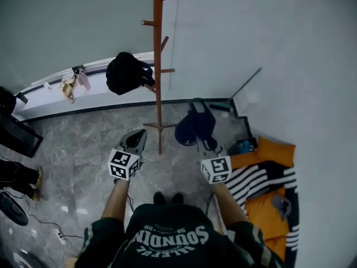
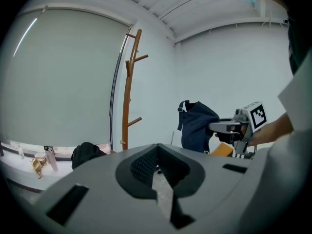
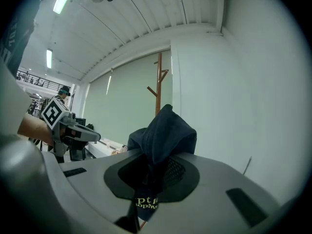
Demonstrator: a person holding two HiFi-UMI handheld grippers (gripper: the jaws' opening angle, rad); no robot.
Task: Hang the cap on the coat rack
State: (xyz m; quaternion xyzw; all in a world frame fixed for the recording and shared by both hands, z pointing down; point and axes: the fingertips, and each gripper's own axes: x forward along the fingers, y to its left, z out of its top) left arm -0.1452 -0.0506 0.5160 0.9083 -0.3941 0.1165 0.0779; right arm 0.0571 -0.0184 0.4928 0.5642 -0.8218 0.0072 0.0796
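Observation:
A dark navy cap (image 1: 192, 124) hangs in the air right of the coat rack, pinched by my right gripper (image 1: 206, 144). In the right gripper view the cap (image 3: 163, 133) rises bunched from between the jaws, which are shut on its cloth. The wooden coat rack (image 1: 158, 66) stands against the wall with several pegs; it also shows as a thin pole (image 2: 127, 87) and beyond the cap (image 3: 158, 84). My left gripper (image 1: 134, 141) is held left of the rack's base, shut with nothing in it (image 2: 157, 172).
A black bag (image 1: 127, 72) hangs low on the rack's left side. A windowsill (image 1: 56, 85) holds small items. A striped and orange pile (image 1: 270, 177) lies on the floor at right. A black case (image 1: 17, 135) and cables lie at left.

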